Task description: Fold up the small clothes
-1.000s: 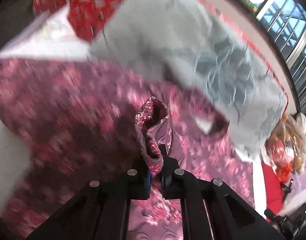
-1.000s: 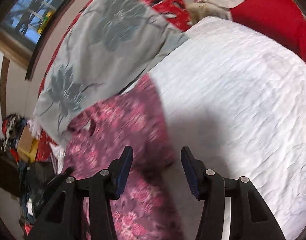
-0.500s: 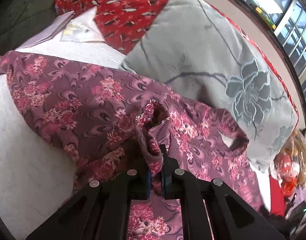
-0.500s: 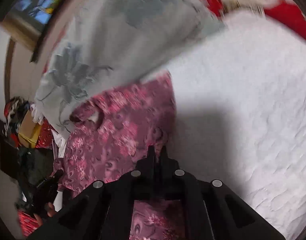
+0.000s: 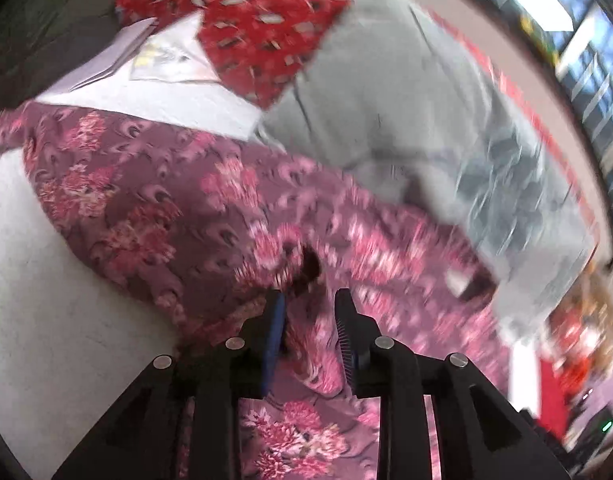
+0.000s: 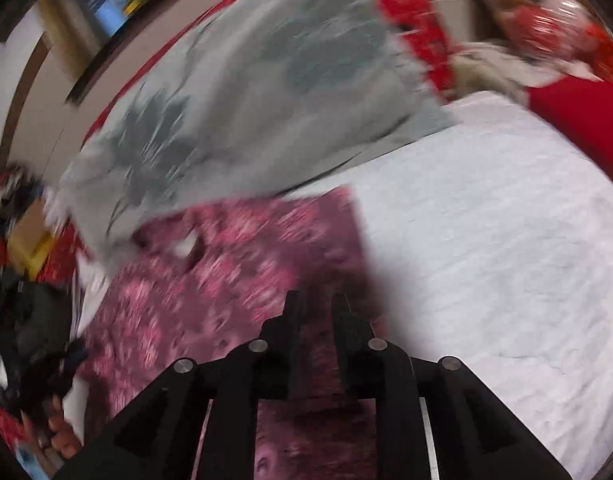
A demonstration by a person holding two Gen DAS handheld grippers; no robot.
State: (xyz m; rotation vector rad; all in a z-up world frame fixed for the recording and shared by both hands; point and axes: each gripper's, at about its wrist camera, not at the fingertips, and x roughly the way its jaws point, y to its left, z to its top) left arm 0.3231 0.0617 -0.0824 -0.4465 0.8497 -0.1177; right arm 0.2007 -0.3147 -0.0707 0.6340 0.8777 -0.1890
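Note:
A maroon garment with pink flowers (image 5: 154, 208) lies spread on the white bed cover (image 5: 34, 300). My left gripper (image 5: 308, 300) is open just above a bunched fold of the garment, which sits loose between the jaws. In the right wrist view the same garment (image 6: 226, 272) lies by the white cover (image 6: 506, 260). My right gripper (image 6: 316, 304) has its jaws slightly apart over the garment's right edge; motion blur hides whether cloth is pinched.
A grey pillow with a flower print (image 5: 446, 128) (image 6: 266, 92) leans behind the garment. Red patterned bedding (image 5: 258, 28) and papers (image 5: 154, 56) lie at the back. A red cushion (image 6: 578, 116) and bags (image 6: 546, 12) sit far right.
My left gripper has opened and let go of the garment fold it held. My right gripper, shut half a second ago, has parted a little. Both views have shifted.

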